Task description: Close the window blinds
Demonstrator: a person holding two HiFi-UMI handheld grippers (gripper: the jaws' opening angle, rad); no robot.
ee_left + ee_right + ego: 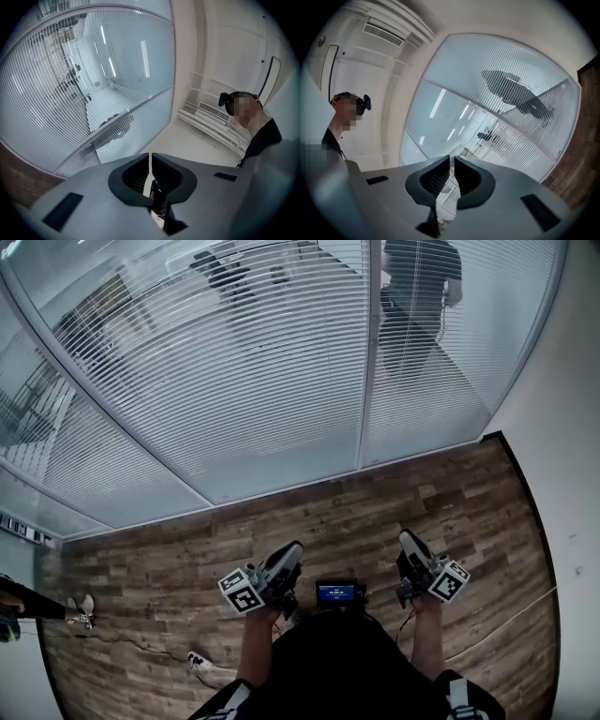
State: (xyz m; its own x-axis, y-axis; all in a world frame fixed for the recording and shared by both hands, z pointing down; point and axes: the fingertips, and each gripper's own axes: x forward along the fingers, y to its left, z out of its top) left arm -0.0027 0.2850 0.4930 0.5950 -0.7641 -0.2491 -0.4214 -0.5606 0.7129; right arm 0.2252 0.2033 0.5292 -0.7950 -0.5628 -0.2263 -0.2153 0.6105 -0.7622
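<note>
White horizontal blinds (253, 362) hang behind a glass wall that fills the upper part of the head view. Their slats let the room beyond show through. The blinds also appear in the left gripper view (56, 93) and the right gripper view (525, 122). My left gripper (291, 552) and right gripper (406, 540) are held low over the wooden floor, close to my body and well short of the glass. In each gripper view the jaws meet with nothing between them: left gripper (150, 157), right gripper (451, 160). No cord or wand of the blinds shows.
A vertical frame post (370, 352) divides the glass. A person (419, 296) stands behind it at the top right. A white wall (567, 484) borders the right side. A cable and plug (195, 659) lie on the floor at the left, near a pair of shoes (82, 607).
</note>
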